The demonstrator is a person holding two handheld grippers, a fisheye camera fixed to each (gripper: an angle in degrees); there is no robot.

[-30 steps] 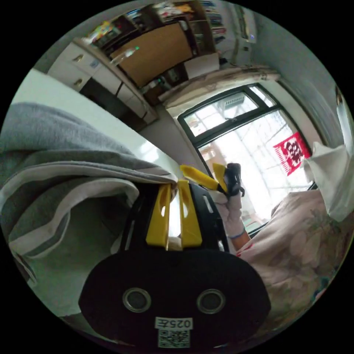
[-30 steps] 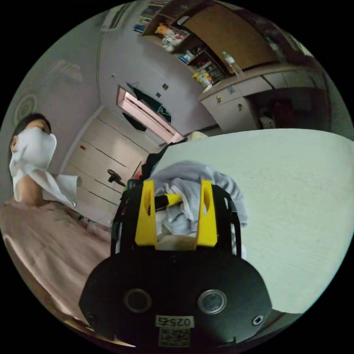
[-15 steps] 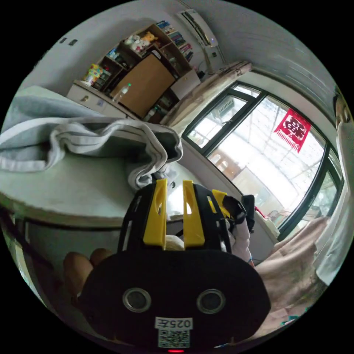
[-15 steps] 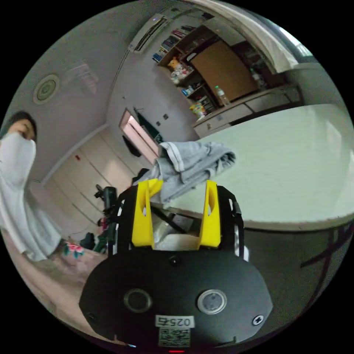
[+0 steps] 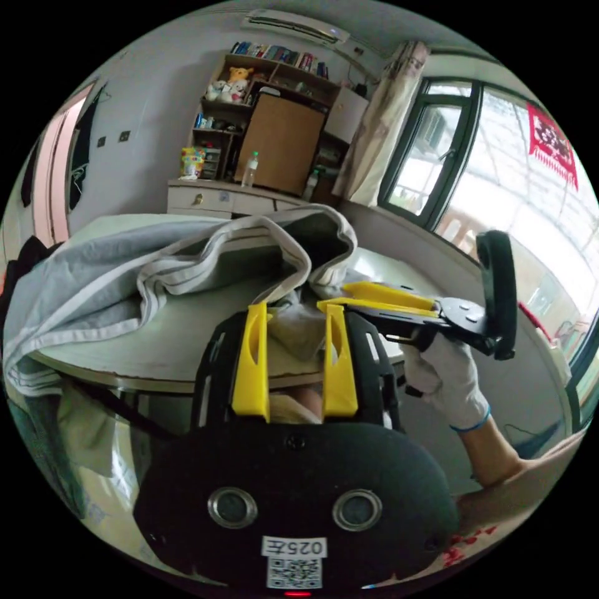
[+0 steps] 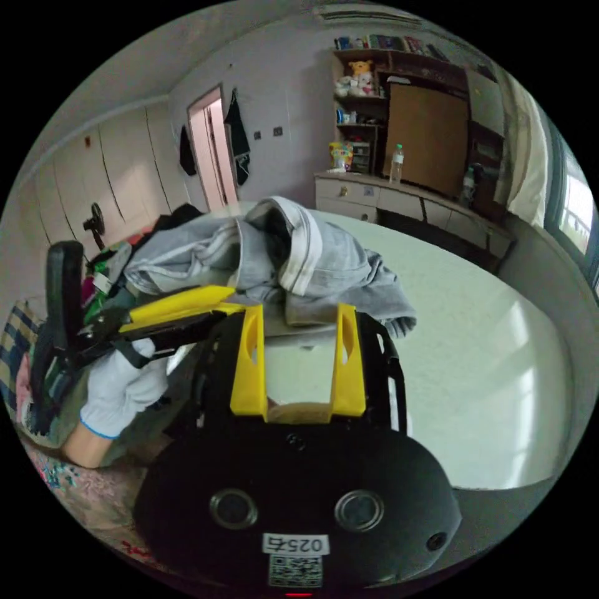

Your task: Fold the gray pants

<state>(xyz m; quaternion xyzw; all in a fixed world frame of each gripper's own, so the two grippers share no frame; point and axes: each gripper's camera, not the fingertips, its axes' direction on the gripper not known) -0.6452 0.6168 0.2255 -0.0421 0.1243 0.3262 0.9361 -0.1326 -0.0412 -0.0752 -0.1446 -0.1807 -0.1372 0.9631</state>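
The gray pants point(image 6: 337, 268) lie in a rumpled heap on the white table point(image 6: 480, 355), the white waistband point(image 6: 306, 249) standing up on top. In the left gripper view the pants point(image 5: 106, 281) spread across the table point(image 5: 162, 343) and hang over its near edge. My left gripper point(image 5: 293, 309) is open just short of the heap, with cloth showing beyond the gap. My right gripper point(image 6: 299, 310) is open too, nothing between its jaws. Gloved hands hold both: the right gripper point(image 5: 380, 299) comes in from the side, and the left gripper point(image 6: 181, 302) points at the heap.
A drawer cabinet point(image 6: 374, 199) with a bottle point(image 6: 393, 163) and tall shelves point(image 5: 268, 125) stand behind the table. A large window point(image 5: 499, 187) with a curtain is on one side. A door point(image 6: 212, 150), a fan point(image 6: 97, 234) and piled clothes point(image 6: 112, 262) are on the other.
Both cameras have swung level toward the table. My left jaws, close together before, now stand apart. The pants lie heaped on the table, and each gripper now shows in the other's view.
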